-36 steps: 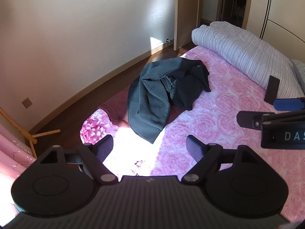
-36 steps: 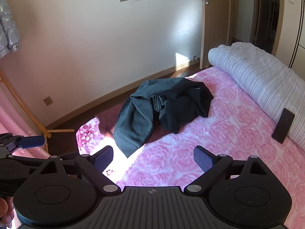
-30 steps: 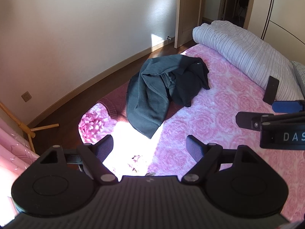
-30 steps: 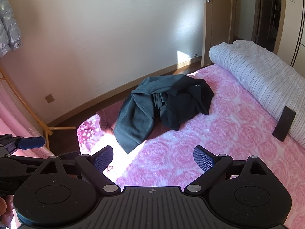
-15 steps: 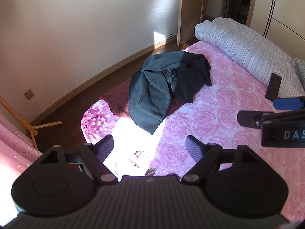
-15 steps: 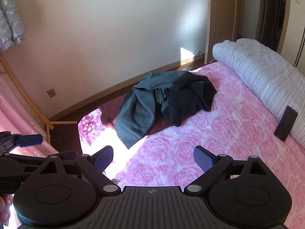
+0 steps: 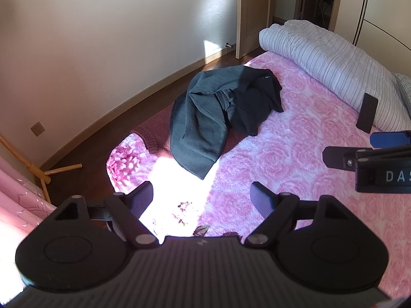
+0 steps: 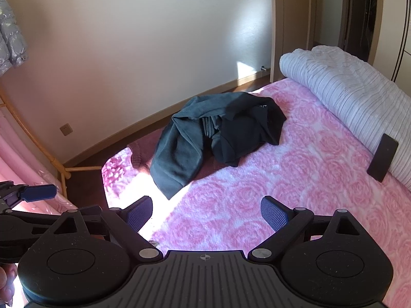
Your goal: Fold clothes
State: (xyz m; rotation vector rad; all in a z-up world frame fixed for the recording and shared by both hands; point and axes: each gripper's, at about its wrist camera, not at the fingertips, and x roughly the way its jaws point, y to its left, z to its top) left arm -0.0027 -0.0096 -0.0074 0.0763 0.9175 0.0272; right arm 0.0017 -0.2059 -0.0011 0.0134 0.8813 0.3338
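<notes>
A dark grey-green jacket (image 7: 205, 118) lies crumpled near the far left edge of the bed, its zip showing; it also shows in the right wrist view (image 8: 200, 138). A maroon knitted garment (image 7: 151, 134) lies partly under it, also in the right wrist view (image 8: 140, 151). My left gripper (image 7: 201, 200) is open and empty, held above the bed short of the jacket. My right gripper (image 8: 206, 213) is open and empty, also above the bed short of the jacket. Part of the right gripper (image 7: 370, 159) shows at the right of the left wrist view.
The bed has a pink rose-patterned blanket (image 8: 295, 192). A rolled striped white duvet (image 8: 346, 97) lies along the far right, with a black phone (image 8: 382, 157) leaning on it. A wooden rack (image 8: 51, 159) and pink curtain stand at the left. A bright sun patch (image 7: 169, 179) lies on the blanket.
Both grippers have shifted slightly; the jacket sits a little lower and nearer in the views. Both stay open. The clothes have not moved.
</notes>
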